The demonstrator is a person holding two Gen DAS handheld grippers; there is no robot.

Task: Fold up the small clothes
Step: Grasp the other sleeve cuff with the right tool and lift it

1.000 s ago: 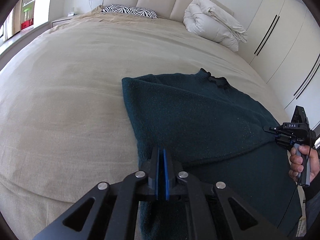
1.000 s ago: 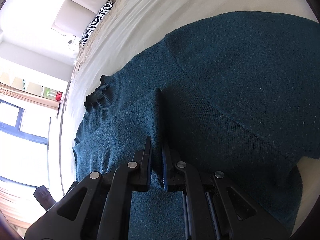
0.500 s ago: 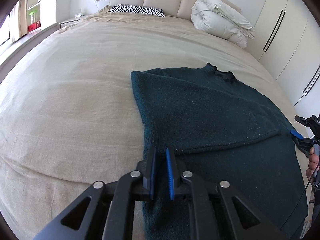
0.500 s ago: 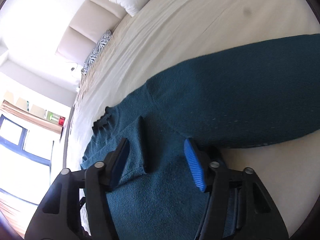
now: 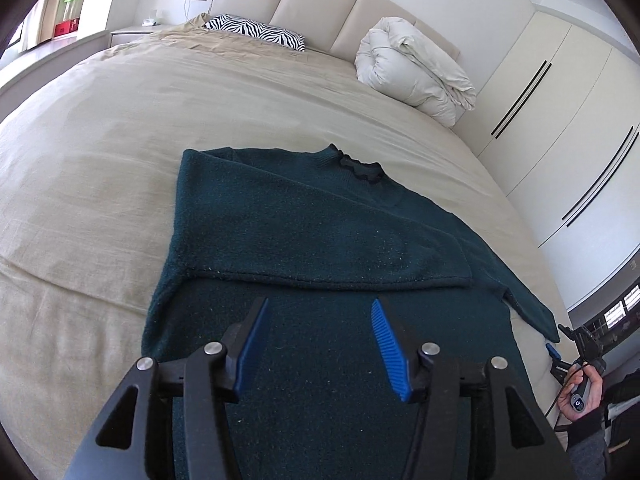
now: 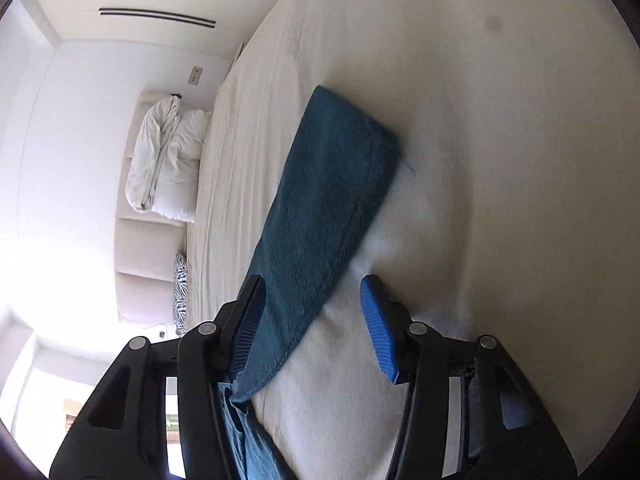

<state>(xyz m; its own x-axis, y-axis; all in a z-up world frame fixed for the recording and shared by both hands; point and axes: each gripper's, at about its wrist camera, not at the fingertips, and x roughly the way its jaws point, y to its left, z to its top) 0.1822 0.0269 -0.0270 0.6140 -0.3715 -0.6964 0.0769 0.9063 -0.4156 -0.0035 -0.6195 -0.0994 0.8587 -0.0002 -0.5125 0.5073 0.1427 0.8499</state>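
A dark teal sweater (image 5: 320, 240) lies flat on the beige bed (image 5: 120, 140), collar toward the headboard. Its left sleeve is folded across the chest. Its right sleeve (image 6: 320, 208) sticks out toward the bed's right edge. My left gripper (image 5: 318, 344) is open and empty above the sweater's lower part. My right gripper (image 6: 310, 324) is open and empty, held over the right sleeve near its cuff; it also shows at the right edge of the left wrist view (image 5: 568, 348), held in a hand.
A rolled white duvet (image 5: 412, 68) and a zebra-print pillow (image 5: 256, 34) lie at the headboard. White wardrobes (image 5: 560, 120) stand to the right of the bed. Bare bedcover lies left of the sweater.
Both grippers opened and let go of the folded left sleeve, which now lies across the chest. The left gripper pulled back; the right moved out to the right sleeve.
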